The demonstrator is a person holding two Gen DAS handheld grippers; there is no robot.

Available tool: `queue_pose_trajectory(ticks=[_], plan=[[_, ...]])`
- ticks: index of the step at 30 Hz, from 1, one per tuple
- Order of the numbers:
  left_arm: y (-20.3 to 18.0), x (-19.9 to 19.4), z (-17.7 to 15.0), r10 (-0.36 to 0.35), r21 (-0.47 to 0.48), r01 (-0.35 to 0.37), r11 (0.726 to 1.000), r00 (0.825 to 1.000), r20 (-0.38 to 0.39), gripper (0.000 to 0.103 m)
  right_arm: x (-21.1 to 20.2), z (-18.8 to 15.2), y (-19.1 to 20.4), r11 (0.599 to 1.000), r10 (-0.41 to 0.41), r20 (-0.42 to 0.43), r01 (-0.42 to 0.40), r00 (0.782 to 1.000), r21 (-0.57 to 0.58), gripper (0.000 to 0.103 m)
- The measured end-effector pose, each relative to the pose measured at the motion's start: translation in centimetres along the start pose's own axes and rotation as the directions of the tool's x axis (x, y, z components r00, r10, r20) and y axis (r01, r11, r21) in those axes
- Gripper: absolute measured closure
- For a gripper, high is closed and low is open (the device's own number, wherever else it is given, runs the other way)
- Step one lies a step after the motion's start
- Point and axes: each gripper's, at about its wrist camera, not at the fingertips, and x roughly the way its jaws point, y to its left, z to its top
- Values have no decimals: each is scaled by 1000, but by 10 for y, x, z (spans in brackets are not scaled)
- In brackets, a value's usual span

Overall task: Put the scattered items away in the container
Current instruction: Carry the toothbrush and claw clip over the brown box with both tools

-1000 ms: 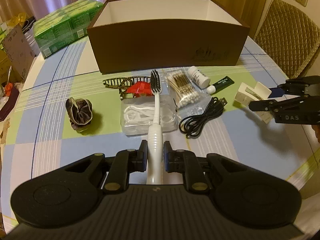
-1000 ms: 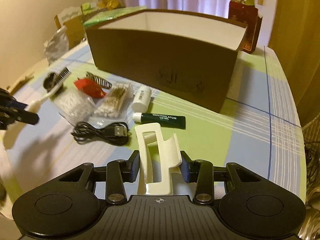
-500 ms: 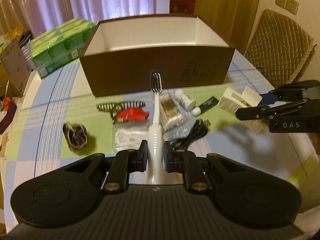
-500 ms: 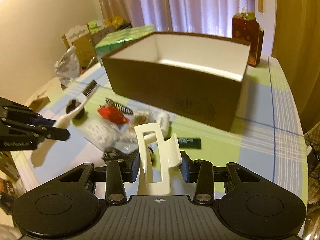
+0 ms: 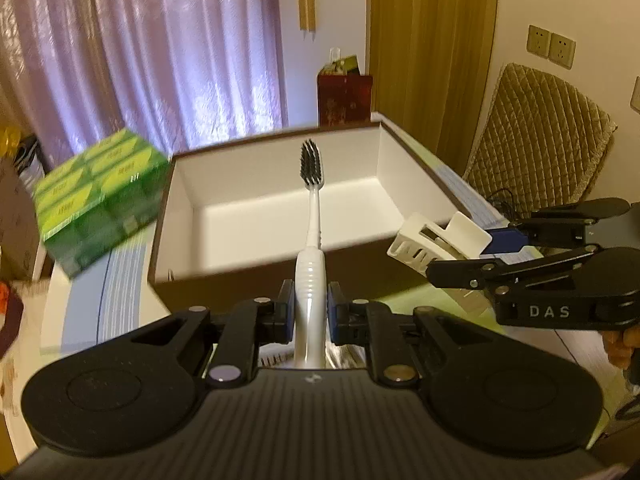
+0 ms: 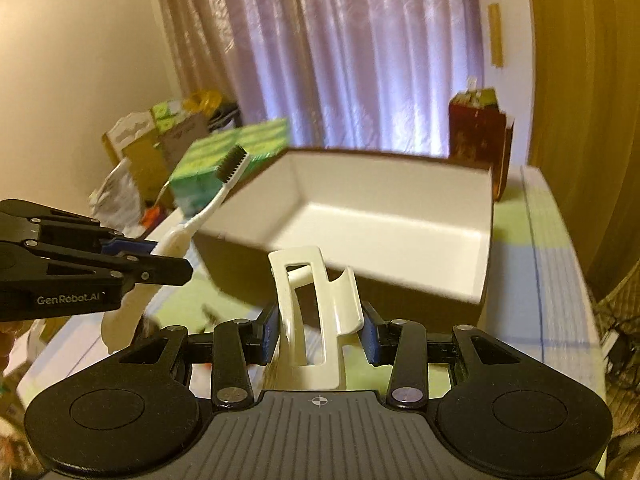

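Since a second ago you have lifted both tools off the table and swung them up toward the box, so the scattered items have dropped out of sight.

From your left wrist: the left gripper (image 5: pixel 307 312) is clamped on the thick white handle of the toothbrush (image 5: pixel 311 216), whose bristled head points forward over the open box (image 5: pixel 276 208). The box interior looks bare and white. To the right, the right gripper (image 5: pixel 472 256) hovers near the box's front right corner. The toothbrush is light and stiff; the ribbed handle is the sensible place to hold, and it should drop cleanly.

From your right wrist: the right gripper (image 6: pixel 320 330) is closed on the hair clip (image 6: pixel 316 312), pads at its two sides, held upright before the box (image 6: pixel 400 216). The clip is light, hard plastic, sprung and smooth, so it could twist in the pads. The left gripper (image 6: pixel 160 258) carries the toothbrush (image 6: pixel 200 216) at the box's left edge.
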Motion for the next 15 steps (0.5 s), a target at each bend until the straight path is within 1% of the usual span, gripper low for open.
queue_pose_trajectory(ticks=[4, 7, 13, 15], plan=[[11, 15, 23, -8, 13, 8, 1000, 1000, 10, 91, 13, 23, -6, 998, -28, 34, 26, 999, 49, 59], [21, 28, 40, -8, 9, 8, 1000, 1000, 11, 91, 29, 38, -11, 996, -49, 43, 46, 998, 82, 59], [42, 65, 72, -4, -28, 4, 1000, 1000, -2, 91, 65, 65, -23, 983, -91, 39, 83, 995, 165, 59], [47, 81, 80, -4, -45, 3, 999, 1000, -18, 91, 78, 68, -28, 975, -106, 28, 98, 994, 201, 59]])
